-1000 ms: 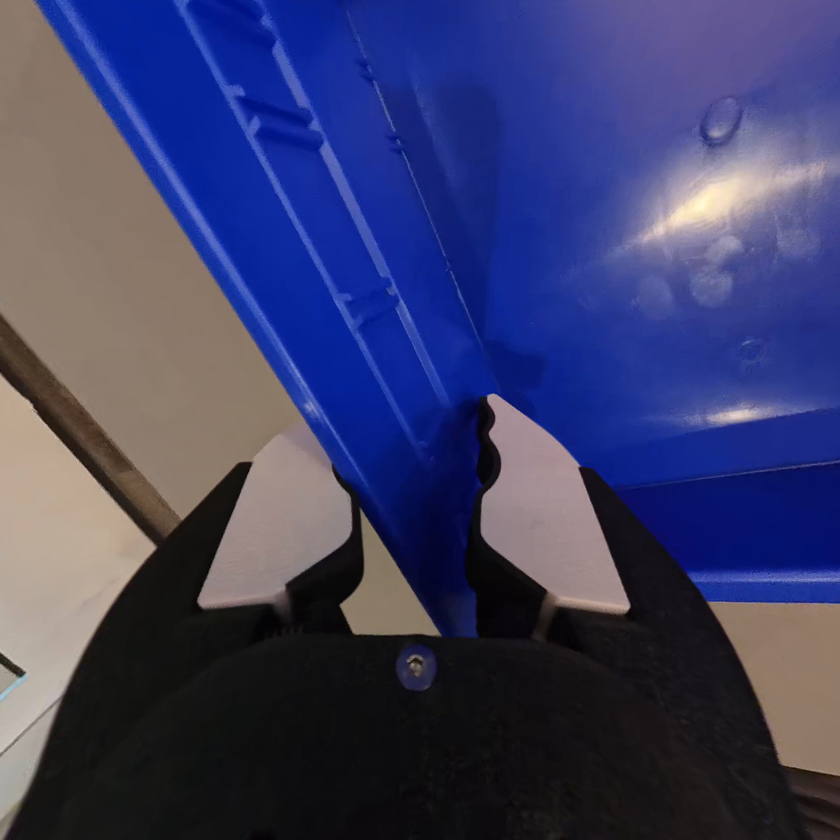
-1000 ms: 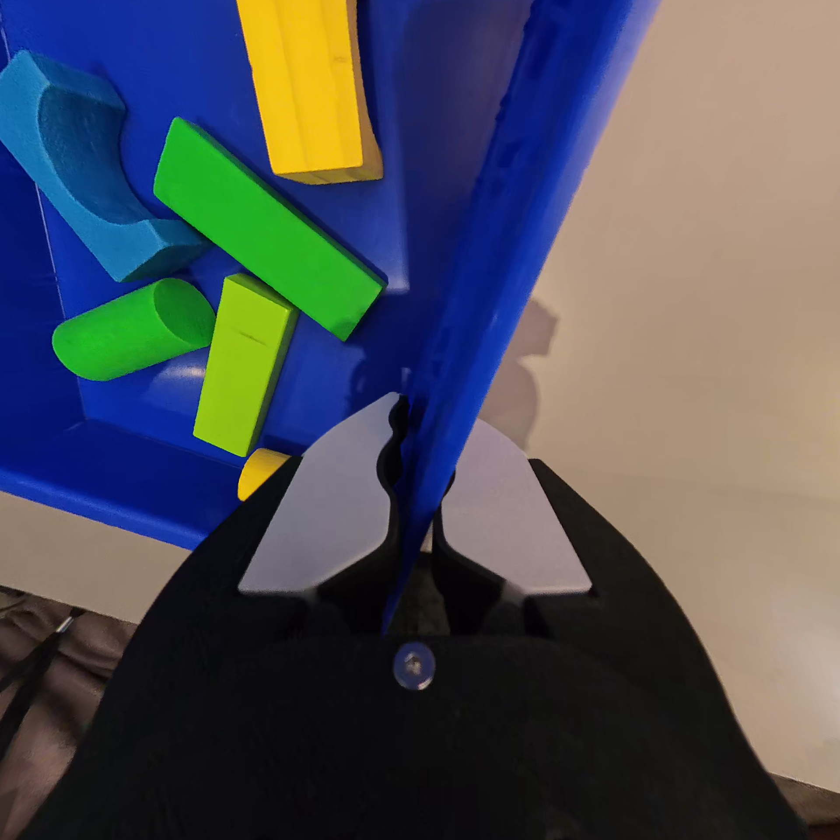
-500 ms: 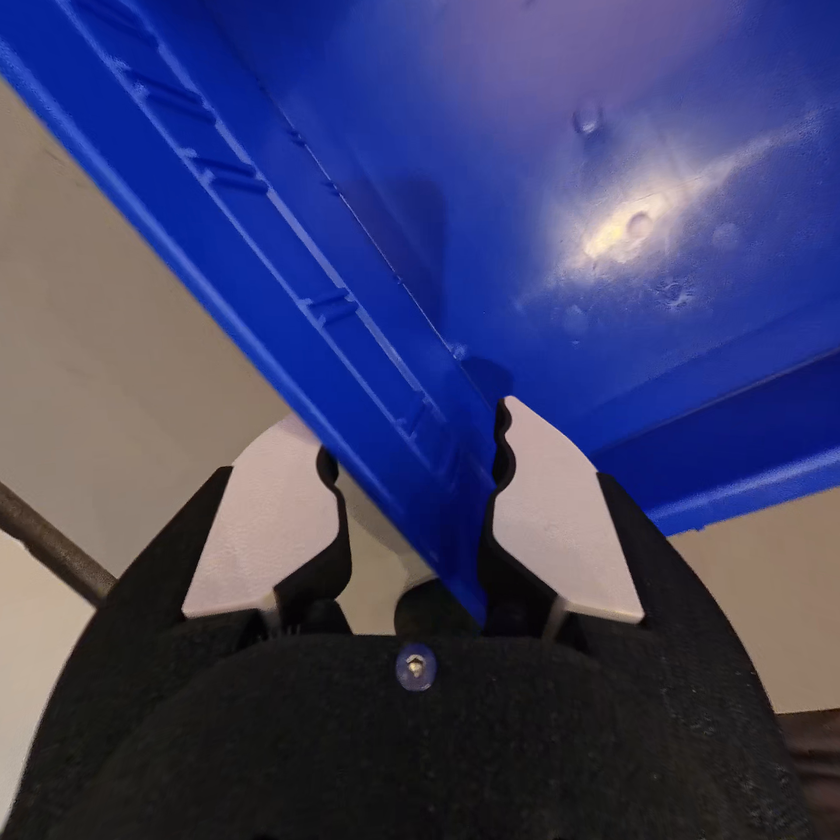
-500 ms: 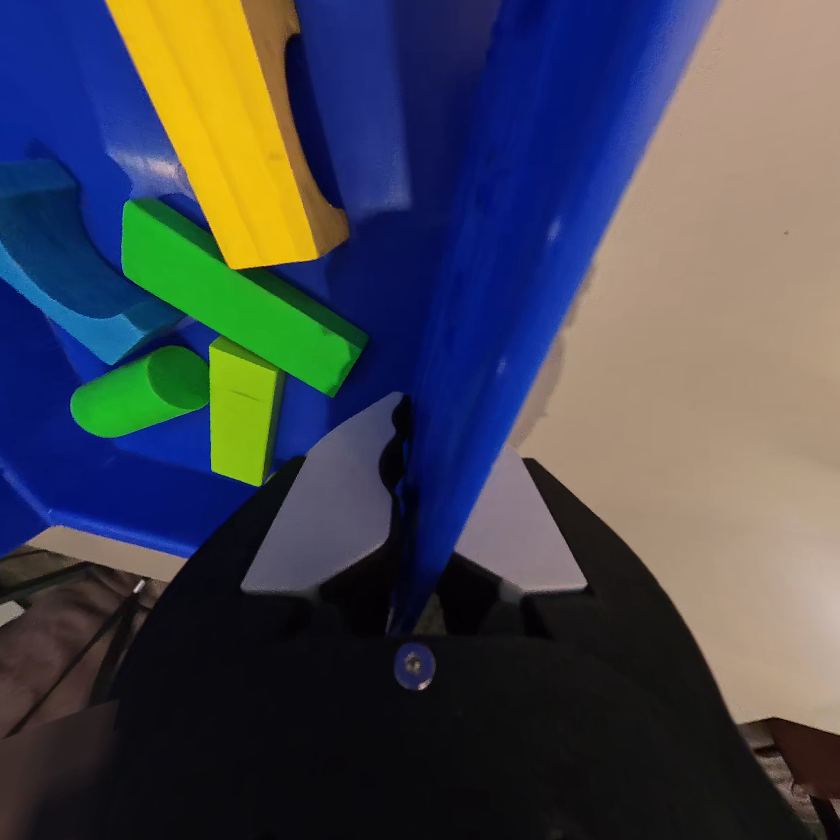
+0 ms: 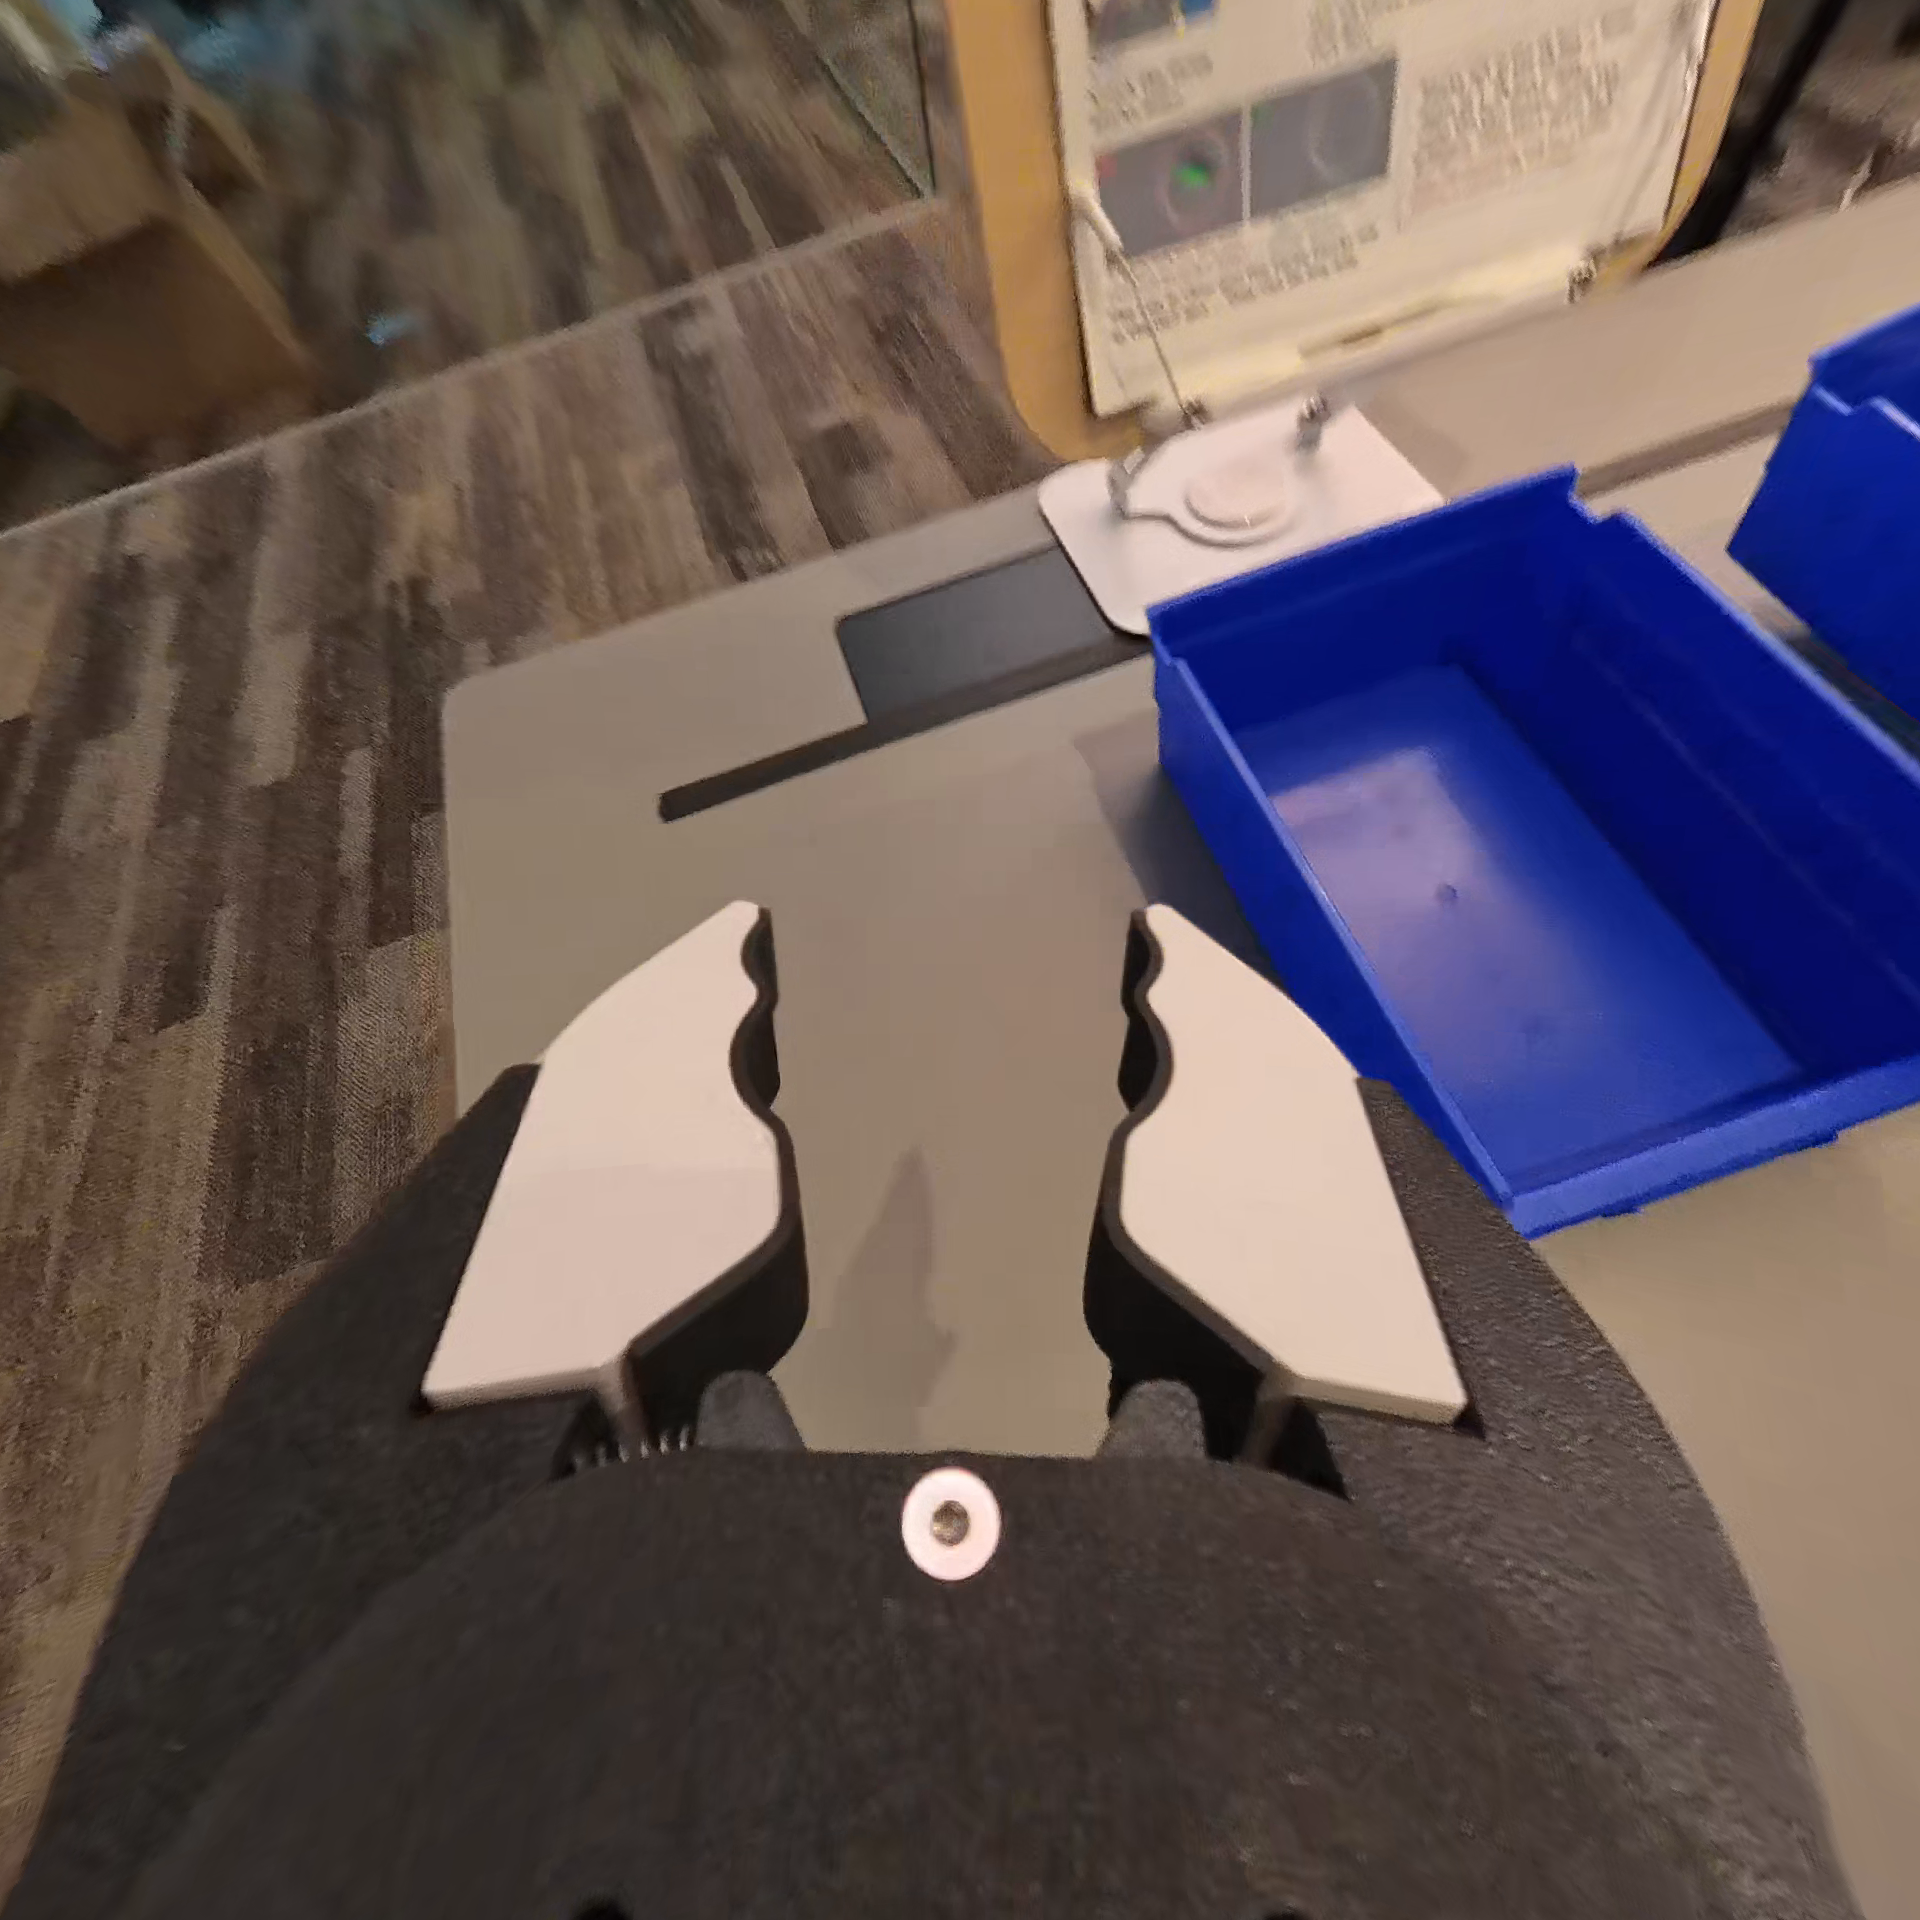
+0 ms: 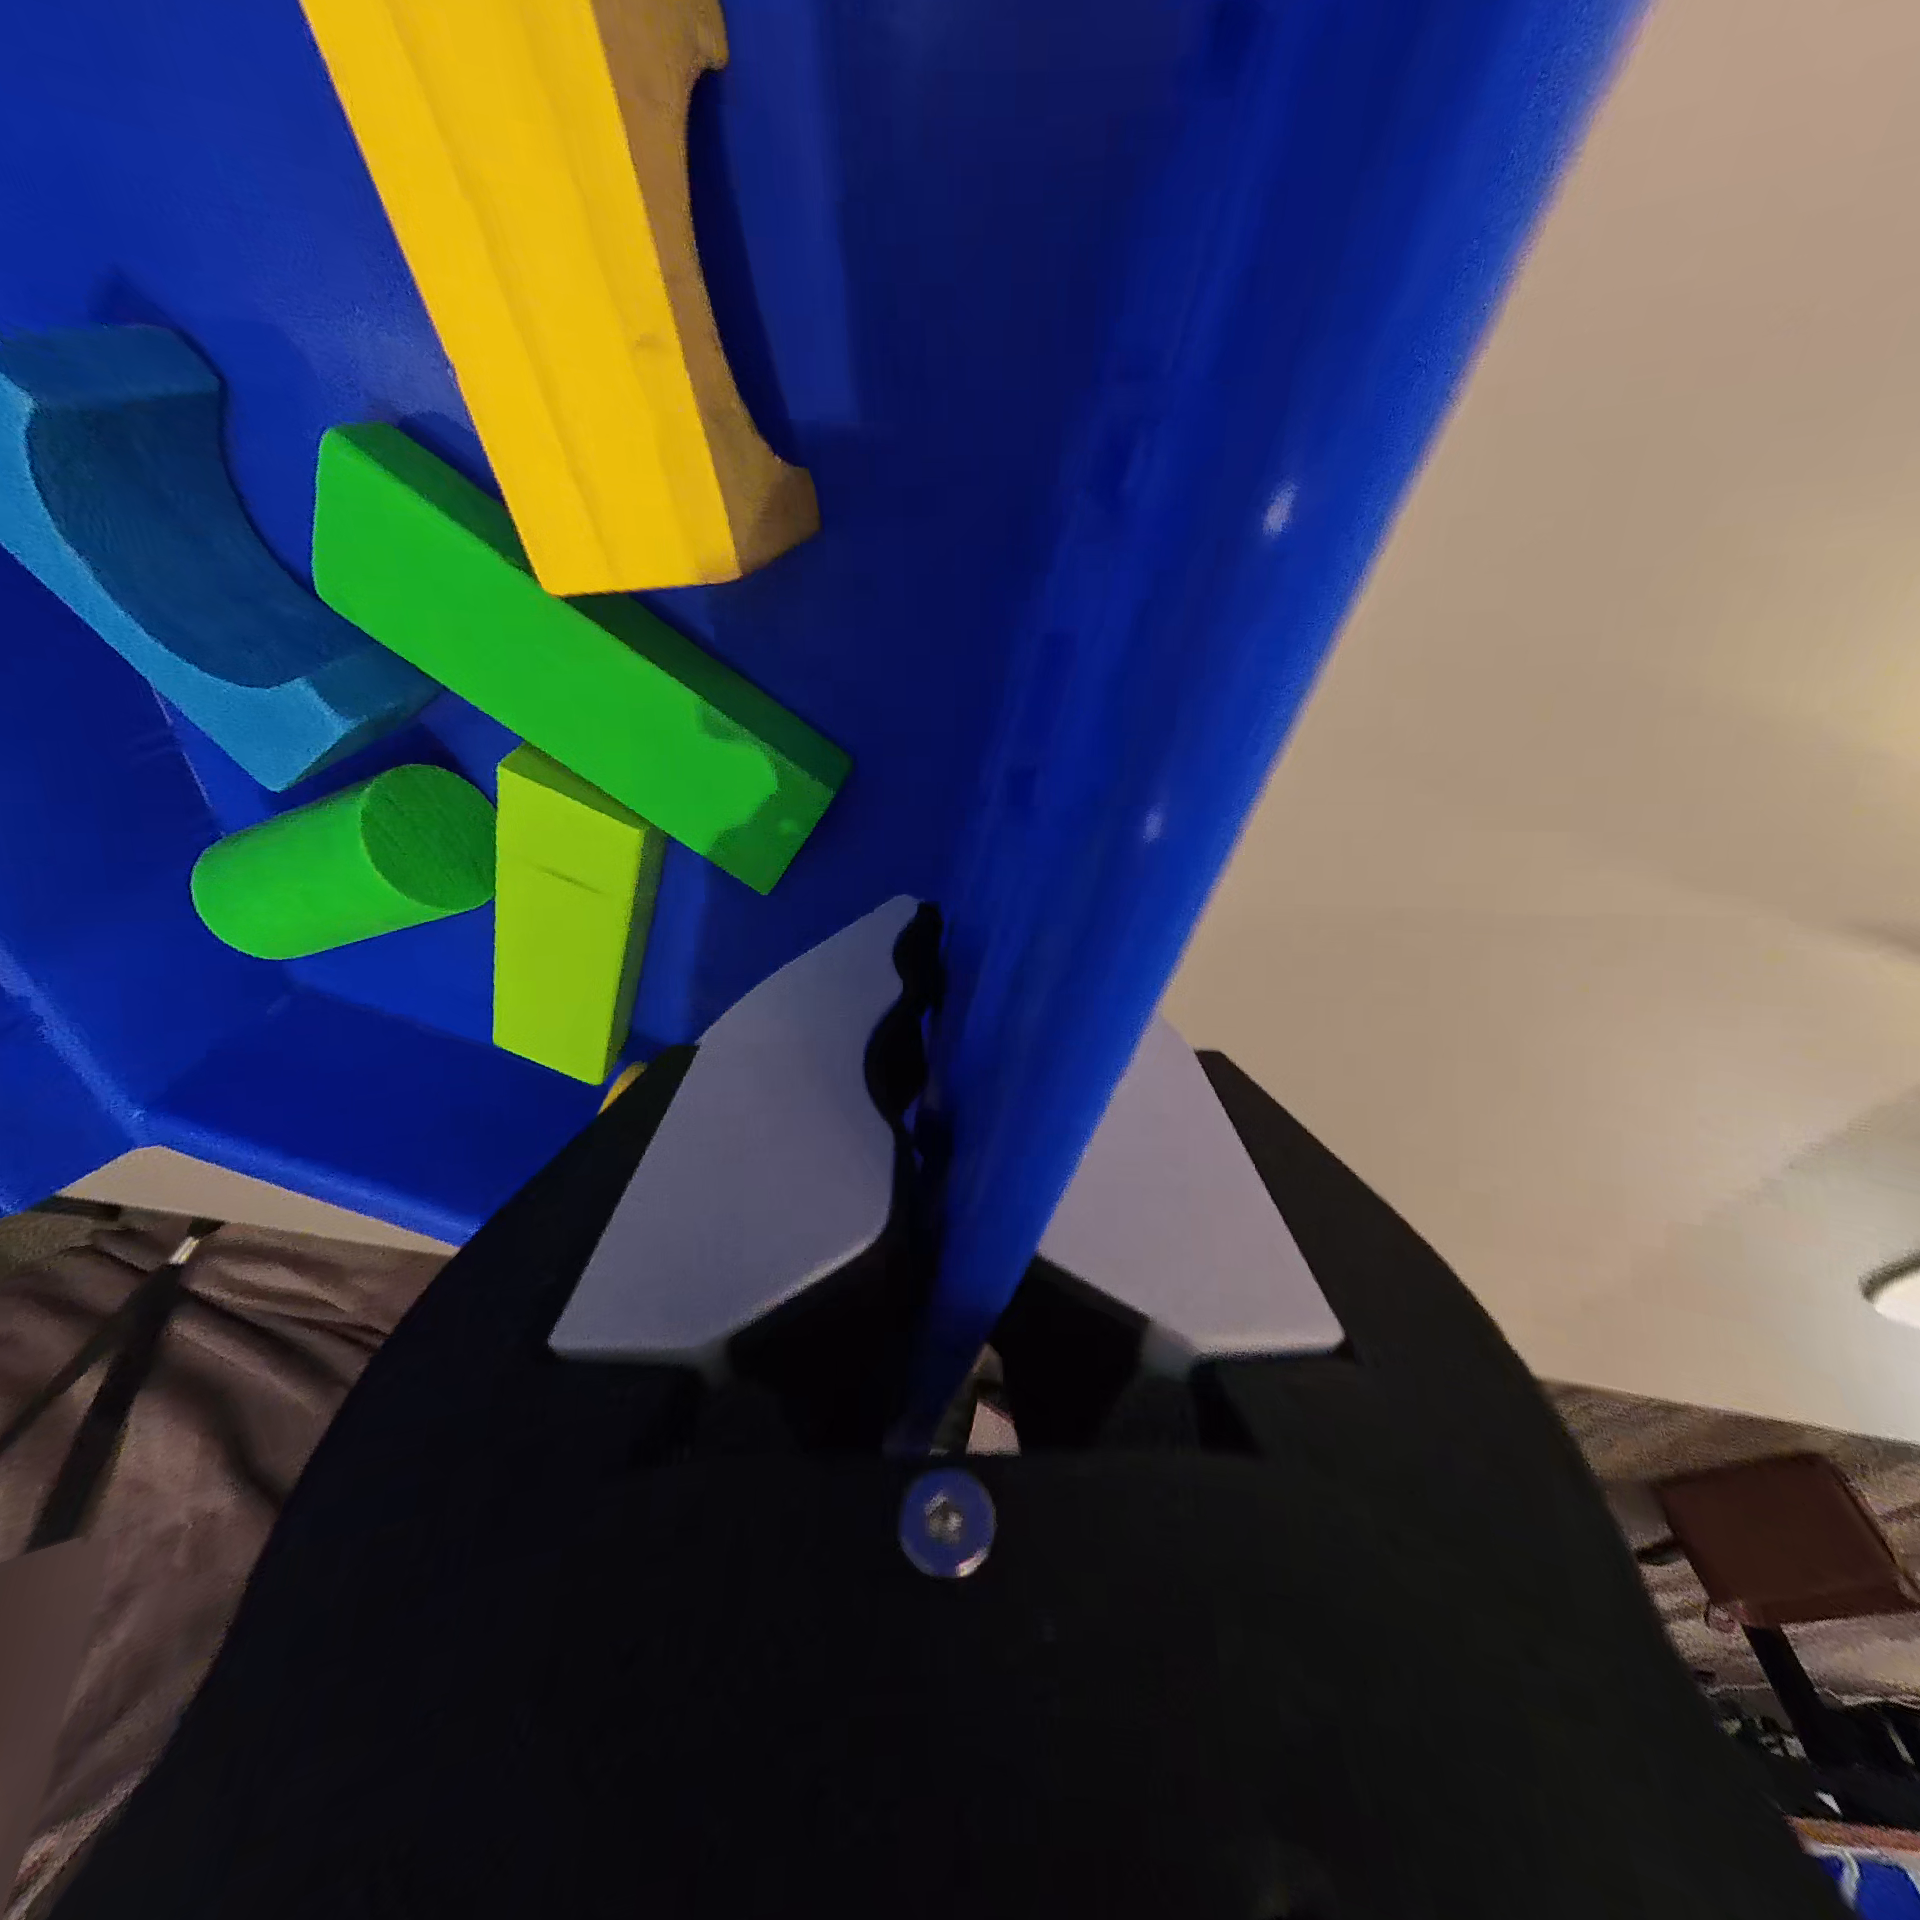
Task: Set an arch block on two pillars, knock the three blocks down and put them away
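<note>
My left gripper [image 5: 948,920] is open and empty above the grey table [image 5: 935,779]. An empty blue bin [image 5: 1371,603] stands on the table to its right. My right gripper [image 6: 997,987] is shut on the side wall of a blue bin [image 6: 1195,520], one finger inside and one outside. This bin holds a yellow arch block [image 6: 561,312], a blue arch block [image 6: 156,551], a dark green flat block [image 6: 561,655], a green cylinder [image 6: 332,873] and a light green block [image 6: 566,914]. A small yellow piece [image 6: 623,1081] shows beside my inner finger.
Part of a second blue bin [image 5: 1839,499] shows at the right edge of the left wrist view. A poster on a grey stand base [image 5: 1226,499] and a black panel [image 5: 966,634] sit at the table's far side. Carpet [image 5: 208,935] lies left of the table edge. My hands' fingertips stand some 65 cm from each other.
My left gripper has let go of the blue bin wall, opened and drawn back; an empty bin now stands to its right. My right gripper stays clamped on its bin wall.
</note>
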The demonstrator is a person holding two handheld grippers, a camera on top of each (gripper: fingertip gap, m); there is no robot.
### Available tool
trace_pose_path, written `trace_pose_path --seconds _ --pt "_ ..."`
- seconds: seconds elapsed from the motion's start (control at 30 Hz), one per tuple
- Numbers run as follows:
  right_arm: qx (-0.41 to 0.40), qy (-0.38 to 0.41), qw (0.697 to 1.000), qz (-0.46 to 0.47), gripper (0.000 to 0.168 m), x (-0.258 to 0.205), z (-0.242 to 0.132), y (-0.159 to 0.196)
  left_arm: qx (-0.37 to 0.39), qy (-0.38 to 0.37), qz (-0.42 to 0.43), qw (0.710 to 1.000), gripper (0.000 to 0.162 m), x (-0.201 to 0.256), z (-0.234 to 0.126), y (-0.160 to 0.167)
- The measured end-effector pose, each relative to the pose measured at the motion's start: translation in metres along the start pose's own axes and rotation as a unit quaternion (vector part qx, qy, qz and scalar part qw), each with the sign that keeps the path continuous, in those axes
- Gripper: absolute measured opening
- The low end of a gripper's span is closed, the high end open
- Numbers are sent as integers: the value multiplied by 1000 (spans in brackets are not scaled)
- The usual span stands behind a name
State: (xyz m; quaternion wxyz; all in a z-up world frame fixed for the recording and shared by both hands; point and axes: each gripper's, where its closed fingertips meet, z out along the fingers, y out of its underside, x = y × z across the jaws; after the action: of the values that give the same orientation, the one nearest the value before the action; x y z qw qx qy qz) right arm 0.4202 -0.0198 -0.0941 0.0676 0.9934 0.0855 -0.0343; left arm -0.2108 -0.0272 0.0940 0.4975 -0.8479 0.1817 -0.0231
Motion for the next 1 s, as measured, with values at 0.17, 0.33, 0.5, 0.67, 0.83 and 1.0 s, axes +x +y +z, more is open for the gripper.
trace_pose_path --seconds 0.17,0.33,0.5,0.67,0.83,1.0 --pt "36 9 999 -17 5 -28 -74 -15 26 -13 -60 998 62 -36 -14 8" --pt "57 -3 996 -73 5 -114 -132 -57 5 -80 -99 992 78 -73 -16 25" --pt "39 -50 986 -155 5 -238 -140 -105 51 -74 -190 978 104 -95 -32 28" --pt "36 -90 964 -249 5 -371 -128 -142 168 -62 -268 947 101 -121 -70 19" --pt "19 -109 942 -318 6 -479 -100 -155 304 15 -272 913 68 -113 -107 -9" --pt "8 -110 927 -358 5 -548 -65 -159 194 -5 -302 933 87 -119 -81 26"
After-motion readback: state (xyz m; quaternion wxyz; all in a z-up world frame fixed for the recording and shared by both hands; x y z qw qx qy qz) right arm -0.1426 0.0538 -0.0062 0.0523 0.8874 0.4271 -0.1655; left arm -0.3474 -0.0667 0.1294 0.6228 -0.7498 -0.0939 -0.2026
